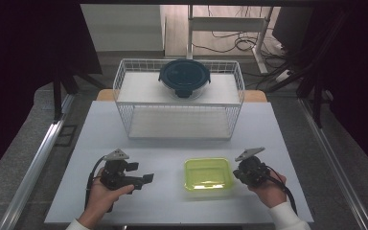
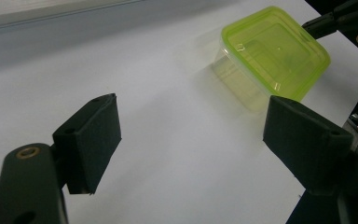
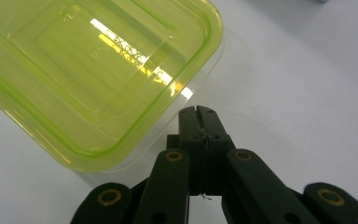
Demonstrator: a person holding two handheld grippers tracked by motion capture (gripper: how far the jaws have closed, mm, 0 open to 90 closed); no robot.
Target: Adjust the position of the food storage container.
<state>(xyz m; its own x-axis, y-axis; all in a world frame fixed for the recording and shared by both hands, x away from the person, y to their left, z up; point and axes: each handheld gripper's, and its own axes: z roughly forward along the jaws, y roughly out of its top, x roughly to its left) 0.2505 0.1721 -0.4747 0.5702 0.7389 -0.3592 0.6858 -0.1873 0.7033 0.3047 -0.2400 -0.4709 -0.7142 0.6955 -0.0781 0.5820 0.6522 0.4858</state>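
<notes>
One yellow-green lidded container [image 1: 208, 174] sits near-centre right on the white bench [image 1: 172, 143]. One wire basket [image 1: 179, 98] stands at the far edge, with one round dark-lidded bowl [image 1: 184, 77] on its upper shelf. Left gripper [image 1: 141, 173]: fingers [image 2: 91, 140] wide, nothing between them, bare bench toward the container. Right gripper [image 3: 198, 114]: fingers closed together, empty, tips against the container's right edge.

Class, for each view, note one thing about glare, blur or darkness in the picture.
High view: dark edges, white table brightly lit. Left gripper view: green container smeared by blur. Right gripper view: bright glare streaks on its lid.
</notes>
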